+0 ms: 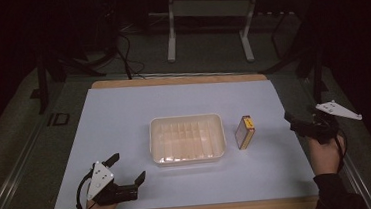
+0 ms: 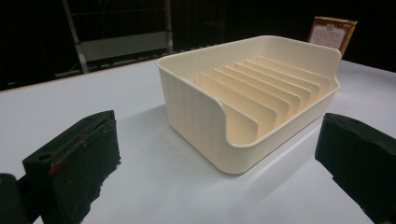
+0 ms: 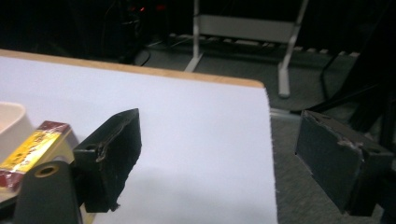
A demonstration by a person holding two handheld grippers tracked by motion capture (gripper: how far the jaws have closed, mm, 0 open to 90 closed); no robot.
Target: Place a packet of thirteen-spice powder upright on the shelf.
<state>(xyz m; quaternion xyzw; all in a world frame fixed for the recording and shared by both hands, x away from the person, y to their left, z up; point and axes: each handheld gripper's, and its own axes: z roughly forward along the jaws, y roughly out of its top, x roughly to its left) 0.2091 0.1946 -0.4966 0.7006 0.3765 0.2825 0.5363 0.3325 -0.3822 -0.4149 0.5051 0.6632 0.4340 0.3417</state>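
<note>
We note the left gripper [image 1: 128, 167] low on the white table [image 1: 124, 114], jaws wide apart, holding nothing; the cream tray [image 1: 187, 139] sits mid-table, well ahead of it; a small box [image 1: 245, 132] stands just beside the tray's right; the right gripper [image 1: 295, 121] hovers near that box, jaws apart.

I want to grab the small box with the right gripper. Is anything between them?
Nothing visible. The right gripper, jaws open, sits at the sheet's right edge; only bare white sheet separates it from the box, which stands beside the tray, apart from it.
</note>
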